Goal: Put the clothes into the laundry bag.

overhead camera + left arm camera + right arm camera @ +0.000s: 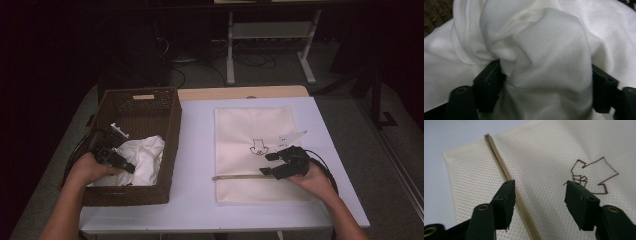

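Landmark: the brown wicker basket [172,112] stands on the left part of the white bench [195,150].
White cloth [145,155]: it lies bunched inside the basket, against the wall nearest the bench's middle.
Left tool [131,169]: it reaches down into the basket, its tips at the cloth. In the left gripper view [546,82] a thick fold of the cloth bulges up between the two black jaws, which stand wide on either side of it and touch it; whether they pinch it cannot be told.
Mesh bag [250,130]: cream, flat on the bench, well to the right of the basket, with a small brown line drawing [594,175] on it.
Zipper [506,173]: it runs across the bag near the end closest to the person.
Right tool [267,164]: it hovers low over the bag, far from the basket. In the right gripper view [539,195] its jaws stand apart, one above the zipper, the other by the drawing, with nothing gripped.
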The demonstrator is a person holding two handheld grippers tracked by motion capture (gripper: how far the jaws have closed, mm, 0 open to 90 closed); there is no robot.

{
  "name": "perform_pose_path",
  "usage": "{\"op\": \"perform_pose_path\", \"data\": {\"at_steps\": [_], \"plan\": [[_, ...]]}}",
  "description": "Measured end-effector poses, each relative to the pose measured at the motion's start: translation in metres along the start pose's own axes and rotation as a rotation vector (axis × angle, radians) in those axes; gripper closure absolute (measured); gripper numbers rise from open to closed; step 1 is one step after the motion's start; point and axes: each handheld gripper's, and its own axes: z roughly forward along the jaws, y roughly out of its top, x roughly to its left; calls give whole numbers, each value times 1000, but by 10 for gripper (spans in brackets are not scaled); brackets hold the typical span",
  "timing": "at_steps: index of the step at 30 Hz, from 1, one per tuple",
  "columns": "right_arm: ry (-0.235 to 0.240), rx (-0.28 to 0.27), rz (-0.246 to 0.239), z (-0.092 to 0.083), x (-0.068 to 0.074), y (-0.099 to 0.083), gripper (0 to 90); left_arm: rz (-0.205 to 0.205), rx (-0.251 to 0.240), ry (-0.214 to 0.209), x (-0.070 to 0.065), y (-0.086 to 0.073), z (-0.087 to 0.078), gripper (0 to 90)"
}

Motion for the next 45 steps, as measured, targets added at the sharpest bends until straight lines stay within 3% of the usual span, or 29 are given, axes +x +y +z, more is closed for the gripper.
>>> {"op": "perform_pose_path", "data": {"at_steps": [3,6,7,11,14,15,18,20,21,24,29,32,35,40,44,45], "plan": [[-4,58,-36,8,3,0,535,-1,-26,12,2,-1,4,320],[-18,102,-58,14,6,-1,559,-5,-38,22,3,-3,3,433],[5,113,-57,17,6,-1,564,-6,-46,21,4,-4,3,450],[15,125,-62,19,6,1,564,-1,-47,17,5,-3,4,453],[19,144,-68,24,5,2,586,-10,-62,12,7,-4,5,406],[23,176,-72,30,3,2,627,-11,-66,10,8,-4,6,400],[21,182,-63,32,0,3,704,-7,-73,16,8,-4,7,399],[13,186,-71,32,0,4,741,-8,-73,17,8,-4,7,424],[-3,199,-92,33,2,5,813,-9,-73,18,9,-3,7,449],[-6,229,-100,33,1,9,859,-22,-76,12,11,-3,6,543],[41,193,-38,30,-7,7,871,-45,-93,-11,11,-3,4,689],[47,179,-34,28,-7,9,870,-55,-100,-21,11,-4,2,732],[67,138,-20,24,-9,11,870,-75,-121,-59,13,-8,-4,752],[68,125,-20,21,-9,13,869,-74,-134,-91,14,-9,-12,761],[68,111,-22,17,-10,17,869,-78,-147,-110,15,-7,-27,765],[70,107,-21,16,-11,18,867,-82,-166,-131,15,-7,-34,765]]}}
